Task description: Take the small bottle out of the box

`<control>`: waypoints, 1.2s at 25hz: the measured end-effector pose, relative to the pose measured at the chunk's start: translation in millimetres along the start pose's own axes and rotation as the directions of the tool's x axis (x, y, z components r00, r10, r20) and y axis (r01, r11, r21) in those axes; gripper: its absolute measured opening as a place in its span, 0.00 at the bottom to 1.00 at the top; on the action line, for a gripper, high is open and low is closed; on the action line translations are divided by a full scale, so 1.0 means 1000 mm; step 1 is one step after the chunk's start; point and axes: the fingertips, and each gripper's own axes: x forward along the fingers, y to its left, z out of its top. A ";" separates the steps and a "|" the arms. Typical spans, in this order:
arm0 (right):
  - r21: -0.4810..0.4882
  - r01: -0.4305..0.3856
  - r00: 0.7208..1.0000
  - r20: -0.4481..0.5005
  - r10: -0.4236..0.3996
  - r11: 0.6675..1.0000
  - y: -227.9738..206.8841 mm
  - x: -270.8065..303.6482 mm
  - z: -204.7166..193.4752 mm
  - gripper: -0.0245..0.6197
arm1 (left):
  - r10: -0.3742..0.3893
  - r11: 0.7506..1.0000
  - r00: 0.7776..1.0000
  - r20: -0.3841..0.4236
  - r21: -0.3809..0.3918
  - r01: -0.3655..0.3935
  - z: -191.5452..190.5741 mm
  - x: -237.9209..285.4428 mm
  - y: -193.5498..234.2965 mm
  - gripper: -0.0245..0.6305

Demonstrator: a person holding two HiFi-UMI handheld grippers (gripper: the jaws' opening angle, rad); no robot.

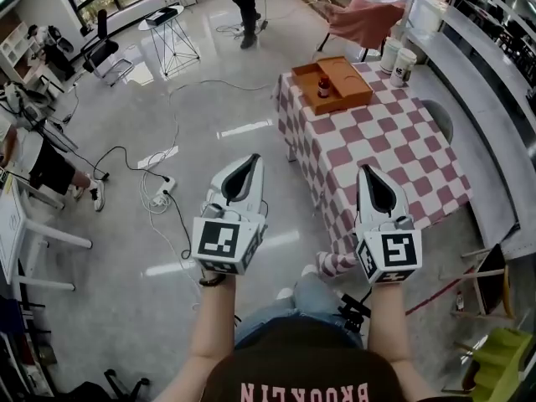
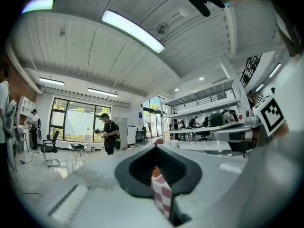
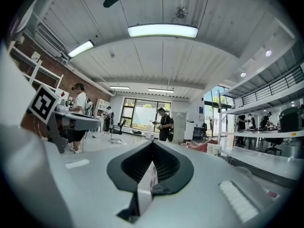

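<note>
A small dark bottle (image 1: 323, 85) with a red cap stands upright in the left part of an open wooden box (image 1: 345, 80). The box sits at the far end of a table with a red and white checked cloth (image 1: 394, 153). Both grippers are held up in the air well short of the box, pointing away from me. My left gripper (image 1: 253, 158) is over the floor to the left of the table, jaws together and empty. My right gripper (image 1: 367, 171) hangs over the table's near edge, also shut and empty. In both gripper views the jaws (image 2: 156, 147) (image 3: 153, 142) meet, facing the room.
Two white buckets (image 1: 397, 59) stand beyond the table's far right corner, with a pink draped chair (image 1: 364, 19) behind them. Cables and a power strip (image 1: 162, 193) lie on the floor at left. A person (image 1: 246, 2) stands at the back beside a wire-legged side table (image 1: 172, 32).
</note>
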 end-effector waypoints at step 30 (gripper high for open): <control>0.068 0.057 0.996 -0.075 -0.051 0.996 -0.126 0.335 -0.038 0.04 | -0.054 0.998 0.997 -0.061 0.019 0.055 -0.030 0.320 0.173 0.04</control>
